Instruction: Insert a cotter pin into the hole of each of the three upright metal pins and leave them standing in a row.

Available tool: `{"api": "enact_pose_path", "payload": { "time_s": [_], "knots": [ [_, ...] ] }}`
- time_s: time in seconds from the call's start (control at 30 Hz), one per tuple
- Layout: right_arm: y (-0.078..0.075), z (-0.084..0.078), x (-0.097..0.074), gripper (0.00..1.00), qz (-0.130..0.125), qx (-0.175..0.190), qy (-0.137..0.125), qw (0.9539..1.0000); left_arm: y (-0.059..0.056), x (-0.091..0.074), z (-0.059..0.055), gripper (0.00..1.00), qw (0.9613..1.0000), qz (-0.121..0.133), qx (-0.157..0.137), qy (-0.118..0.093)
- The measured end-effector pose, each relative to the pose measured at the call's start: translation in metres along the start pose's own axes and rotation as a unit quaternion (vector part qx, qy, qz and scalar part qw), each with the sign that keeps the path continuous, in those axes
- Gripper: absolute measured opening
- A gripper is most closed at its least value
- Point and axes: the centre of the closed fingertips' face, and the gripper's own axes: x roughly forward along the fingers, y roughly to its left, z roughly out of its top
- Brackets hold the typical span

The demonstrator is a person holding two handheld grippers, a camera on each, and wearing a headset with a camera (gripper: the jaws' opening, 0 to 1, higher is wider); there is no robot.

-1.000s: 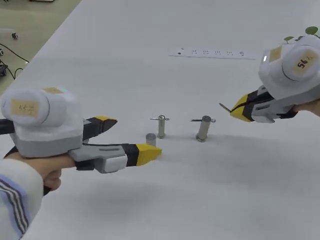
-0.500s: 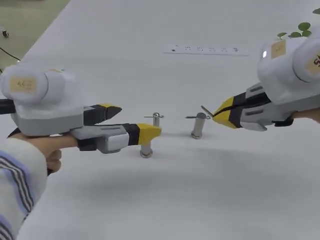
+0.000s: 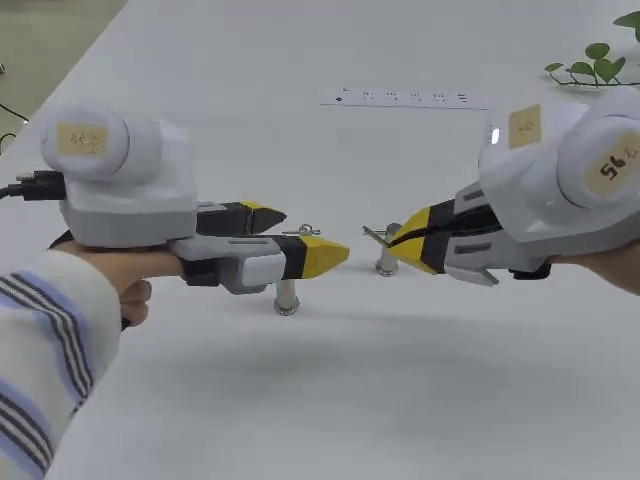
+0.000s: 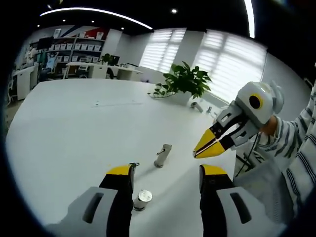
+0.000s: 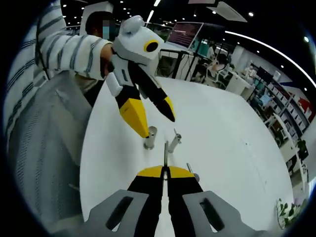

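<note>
Three short metal pins stand on the white table (image 3: 300, 400). The nearest pin (image 3: 287, 298) (image 4: 142, 199) has a bare top and sits low between my left gripper's open jaws. Behind it, the middle pin (image 3: 311, 232) (image 5: 174, 140) carries a cotter pin. The third pin (image 3: 386, 263) (image 4: 163, 155) also has one through it. My left gripper (image 3: 300, 237) (image 4: 165, 173) holds nothing. My right gripper (image 3: 395, 240) (image 5: 166, 170) is shut on a loose cotter pin (image 3: 374, 236) (image 5: 166, 150), which points toward the bare pin (image 5: 149, 138). The two grippers' tips are close together, above the pins.
A white power strip (image 3: 405, 98) lies far back on the table. A green plant (image 3: 598, 62) (image 4: 185, 79) stands at the far right edge. The table's left edge (image 3: 90, 60) drops to the floor.
Both grippers have closed in on the pins. The right one brought its cotter pin leftward over the third pin. The left one moved right, its lower jaw now across the bare pin.
</note>
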Motion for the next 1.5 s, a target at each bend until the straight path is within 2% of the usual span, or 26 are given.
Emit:
{"api": "enact_pose_path", "payload": {
  "time_s": [0.17,0.27,0.47,0.77,1.03,1.5],
  "knots": [
    [0.004,0.001,0.001,0.03,0.002,-0.007,0.000,1.0000,-0.009,0.003,-0.002,0.37,0.9997,-0.021,-0.009,0.002],
    [0.006,0.002,0.001,0.03,0.001,-0.018,0.003,0.9998,-0.012,0.005,-0.004,0.34,0.9987,-0.026,-0.043,0.007],
    [0.010,0.003,0.003,0.03,0.003,-0.034,0.004,0.9994,-0.019,0.008,-0.007,0.20,0.9980,-0.040,-0.048,0.015],
    [0.015,0.005,0.005,0.03,0.002,-0.067,0.008,0.9977,-0.026,0.010,-0.006,0.09,0.9963,-0.057,-0.064,0.014],
    [0.015,0.006,0.007,0.03,-0.004,-0.081,0.012,0.9966,-0.033,0.011,-0.002,0.04,0.9929,-0.076,-0.091,0.008],
    [0.015,0.008,0.007,0.03,-0.013,-0.113,0.023,0.9933,-0.032,0.014,-0.005,0.02,0.9904,-0.076,-0.115,0.014]
  ]
}}
